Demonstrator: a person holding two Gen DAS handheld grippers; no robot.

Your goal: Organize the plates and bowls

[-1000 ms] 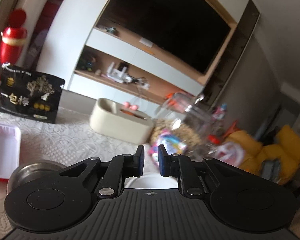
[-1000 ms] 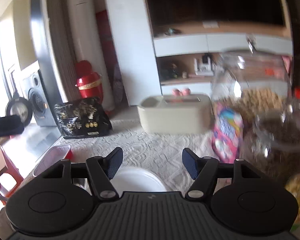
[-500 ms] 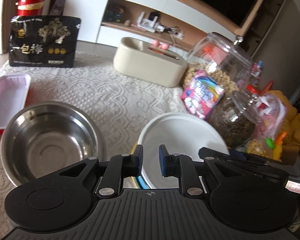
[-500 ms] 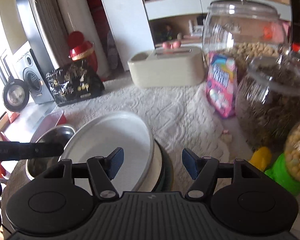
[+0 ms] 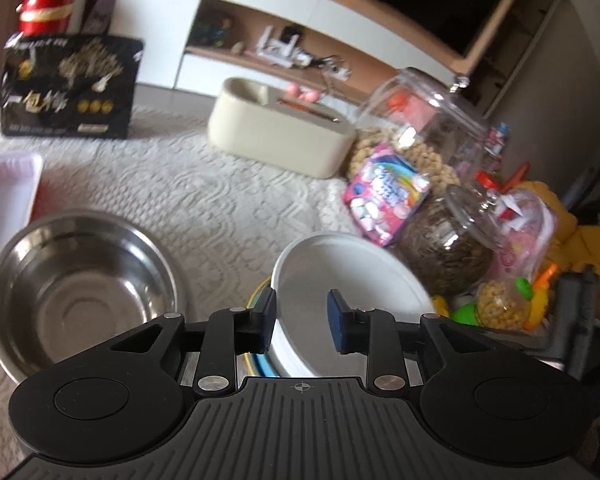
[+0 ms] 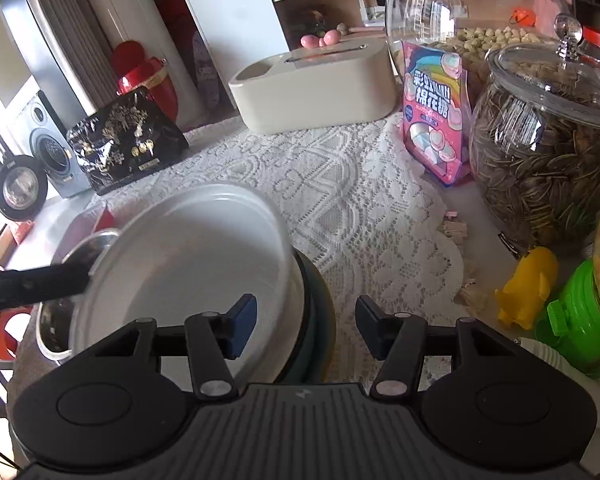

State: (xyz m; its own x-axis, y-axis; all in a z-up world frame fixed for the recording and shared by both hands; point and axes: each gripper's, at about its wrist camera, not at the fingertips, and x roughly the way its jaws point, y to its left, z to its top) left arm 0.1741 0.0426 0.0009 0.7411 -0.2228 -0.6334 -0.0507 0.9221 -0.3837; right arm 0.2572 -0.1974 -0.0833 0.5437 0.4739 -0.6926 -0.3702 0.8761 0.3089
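Note:
A white bowl (image 5: 340, 276) sits on a stack of coloured plates (image 5: 256, 300) on the lace cloth. It also shows in the right wrist view (image 6: 188, 264), with dark green plates (image 6: 316, 308) under it. A steel bowl (image 5: 80, 284) stands left of it, and its rim shows in the right wrist view (image 6: 84, 248). My left gripper (image 5: 302, 322) is open, its fingers on either side of the white bowl's near-left rim. My right gripper (image 6: 306, 326) is open over the bowl's near-right rim and the plate edge. Neither holds anything.
A beige box (image 5: 276, 136), a black bag (image 5: 68, 88) and a pink-white tray (image 5: 4, 200) lie further back and left. Glass jars (image 6: 548, 148), a pink marshmallow bag (image 6: 436, 112) and yellow and green toys (image 6: 548, 304) crowd the right side.
Both views tilted down from the room to the table and moved closer to the white bowl. My left gripper went from shut to open.

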